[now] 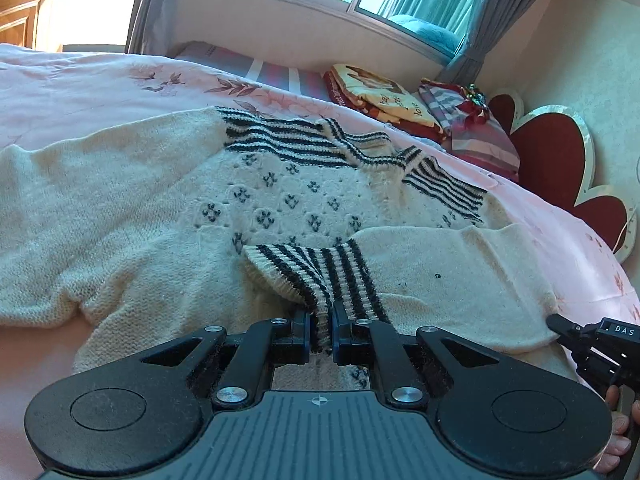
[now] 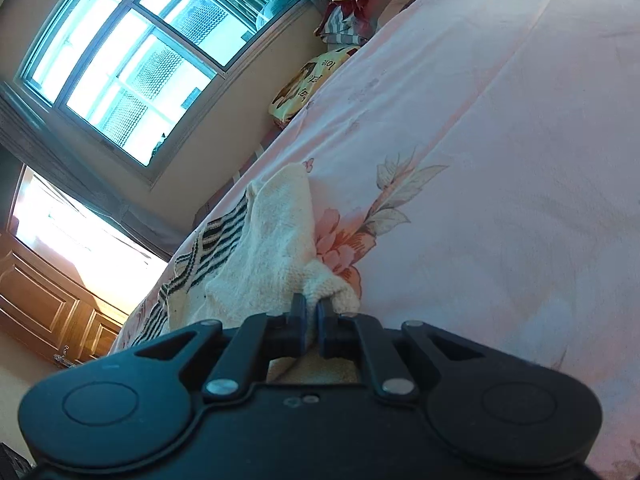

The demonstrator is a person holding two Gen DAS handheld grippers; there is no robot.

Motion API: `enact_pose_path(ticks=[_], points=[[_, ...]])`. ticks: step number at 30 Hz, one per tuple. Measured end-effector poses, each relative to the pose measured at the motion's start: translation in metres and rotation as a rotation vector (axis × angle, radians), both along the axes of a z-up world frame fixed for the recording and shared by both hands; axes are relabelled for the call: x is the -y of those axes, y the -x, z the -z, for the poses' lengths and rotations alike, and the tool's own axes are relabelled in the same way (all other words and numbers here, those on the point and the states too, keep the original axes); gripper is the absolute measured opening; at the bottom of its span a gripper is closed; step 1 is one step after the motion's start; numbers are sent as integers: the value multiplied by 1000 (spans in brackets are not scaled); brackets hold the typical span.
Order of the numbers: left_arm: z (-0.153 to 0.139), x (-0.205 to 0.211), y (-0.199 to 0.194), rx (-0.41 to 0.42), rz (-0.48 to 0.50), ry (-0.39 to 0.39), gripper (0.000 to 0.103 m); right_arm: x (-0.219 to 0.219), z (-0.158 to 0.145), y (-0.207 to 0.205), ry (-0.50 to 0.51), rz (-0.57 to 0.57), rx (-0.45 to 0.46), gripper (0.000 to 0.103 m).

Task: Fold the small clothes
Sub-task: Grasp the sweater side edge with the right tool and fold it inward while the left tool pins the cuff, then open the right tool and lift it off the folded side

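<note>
A small cream knit sweater (image 1: 132, 216) with black stripes and flower dots lies spread on the pink bed. Its right sleeve is folded across the body, striped cuff (image 1: 320, 276) toward me. My left gripper (image 1: 321, 324) is shut on that striped cuff. In the left wrist view my right gripper (image 1: 554, 326) shows at the right edge, against the sweater's cream edge. In the right wrist view the right gripper (image 2: 312, 308) is shut on a bunched cream corner of the sweater (image 2: 280, 236), which stretches away to the left.
The floral pink bedspread (image 2: 500, 160) fills the area right of the sweater. Folded blankets and cloths (image 1: 384, 100) are stacked along the far bed edge under the window. A red heart-shaped headboard (image 1: 560, 160) stands at the right. A person's hand (image 1: 618, 436) holds the right tool.
</note>
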State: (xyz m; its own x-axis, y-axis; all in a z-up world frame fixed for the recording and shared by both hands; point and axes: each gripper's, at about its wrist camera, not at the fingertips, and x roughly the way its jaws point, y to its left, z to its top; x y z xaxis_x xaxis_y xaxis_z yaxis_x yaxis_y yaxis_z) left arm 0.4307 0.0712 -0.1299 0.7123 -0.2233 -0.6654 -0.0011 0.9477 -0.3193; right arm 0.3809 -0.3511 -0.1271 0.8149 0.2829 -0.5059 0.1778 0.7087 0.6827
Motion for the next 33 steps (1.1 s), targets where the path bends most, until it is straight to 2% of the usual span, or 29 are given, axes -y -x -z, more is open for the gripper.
enact_pose_path(ticks=[2, 4, 5, 6, 8, 9, 11, 14, 17, 19, 20, 23, 24, 25, 26, 27, 28, 31, 33], points=[[-3, 4, 0, 1, -3, -22, 12, 0, -3, 2, 14, -23, 2, 10], [-9, 5, 5, 9, -35, -66, 32, 1, -10, 8, 40, -39, 9, 18], [-14, 5, 11, 24, -73, -114, 59, 1, -15, 12, 74, -36, 23, 19], [-18, 2, 19, 50, -113, -145, 75, 0, -20, 17, 120, -28, 39, 22], [-26, -9, 30, 96, -132, -113, 75, 2, -31, 22, 187, -29, 80, 14], [-30, -12, 31, 106, -122, -94, 74, 3, -34, 20, 210, -36, 92, 13], [-34, -5, 22, 115, -71, -108, 71, 2, -37, 10, 245, -57, 95, 13], [-30, 12, 4, 116, -17, -97, 71, -1, -35, -9, 255, -90, 86, 10], [-15, 22, -14, 42, 19, -104, 71, -13, -27, -29, 331, -138, 28, 4], [-7, 26, -12, 46, 26, -126, 71, -18, -19, -37, 417, -128, -19, 1], [-6, 28, -9, 52, 34, -142, 71, -16, -18, -38, 428, -112, -30, 1], [-7, 28, -5, 58, 38, -144, 71, -4, -22, -34, 338, -90, -11, 2], [-8, 26, -6, 58, 33, -136, 71, 0, -23, -29, 300, -88, 17, 3], [-9, 24, -5, 58, 27, -127, 71, 3, -24, -27, 274, -83, 28, 13], [-9, 22, -6, 57, 18, -120, 71, 5, -24, -27, 258, -86, 36, 35], [-10, 21, -6, 57, 13, -116, 71, 5, -23, -27, 253, -93, 42, 40], [-10, 21, -6, 56, 9, -116, 71, 4, -22, -29, 254, -115, 42, 38], [-8, 25, -7, 54, 11, -138, 71, -5, -18, -37, 290, -183, 42, 20], [-7, 29, -5, 57, 22, -172, 70, -13, -18, -39, 361, -213, 47, 9]])
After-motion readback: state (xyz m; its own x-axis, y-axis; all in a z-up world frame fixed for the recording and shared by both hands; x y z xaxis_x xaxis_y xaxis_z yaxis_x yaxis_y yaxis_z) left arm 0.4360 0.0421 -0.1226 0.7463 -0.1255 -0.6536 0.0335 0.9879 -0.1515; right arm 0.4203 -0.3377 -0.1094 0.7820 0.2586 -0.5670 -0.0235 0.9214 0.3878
